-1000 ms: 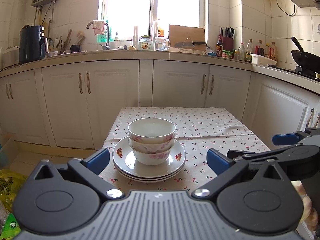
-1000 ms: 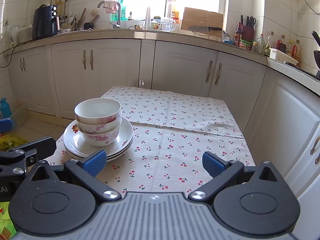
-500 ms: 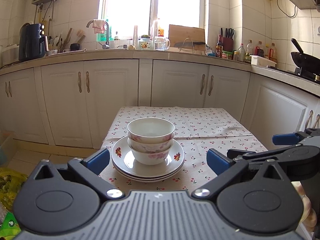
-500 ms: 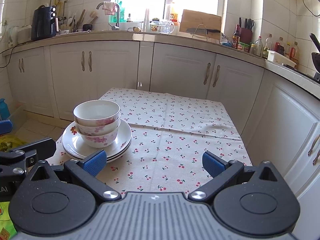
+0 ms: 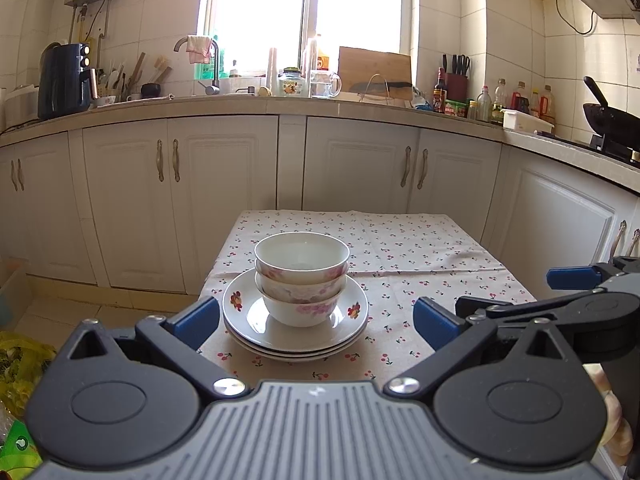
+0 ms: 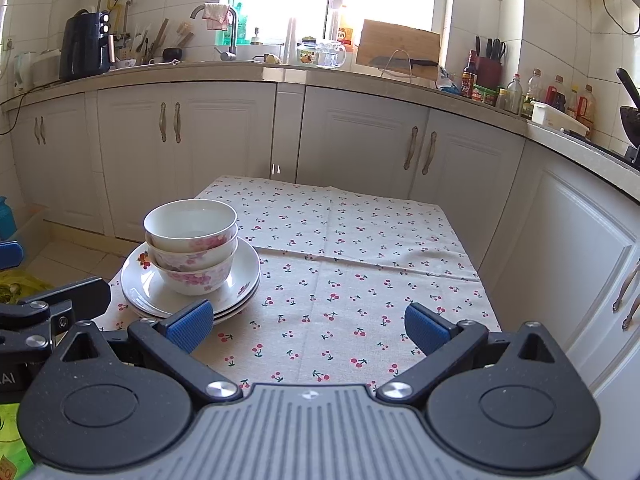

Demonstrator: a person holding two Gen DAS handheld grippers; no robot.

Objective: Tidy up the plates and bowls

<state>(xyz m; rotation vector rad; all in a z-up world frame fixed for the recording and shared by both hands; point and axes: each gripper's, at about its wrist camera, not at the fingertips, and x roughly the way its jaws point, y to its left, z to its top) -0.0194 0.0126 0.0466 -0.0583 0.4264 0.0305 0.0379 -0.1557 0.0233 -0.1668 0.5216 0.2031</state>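
Note:
Three white bowls [image 5: 301,276] [image 6: 191,246] with pink flowers are nested on a stack of white flowered plates [image 5: 248,312] [image 6: 244,276], on the near left part of a cherry-print tablecloth [image 5: 420,248] [image 6: 360,248]. My left gripper [image 5: 316,318] is open, held back from the stack, with the dishes seen between its blue pads. My right gripper [image 6: 308,322] is open over the cloth's near edge, to the right of the stack, holding nothing. The right gripper also shows at the right edge of the left wrist view.
White kitchen cabinets [image 5: 224,184] ring the small table on the far and right sides. The counter holds a black appliance [image 5: 64,80], a sink tap [image 5: 208,64], a cutting board [image 6: 398,48], bottles and a wok [image 5: 608,114]. A yellow-green bag [image 5: 16,364] lies on the floor at left.
Both views have shifted slightly; the stack of dishes sits a little higher and farther in the frames. Both grippers stay open and the dishes have not moved.

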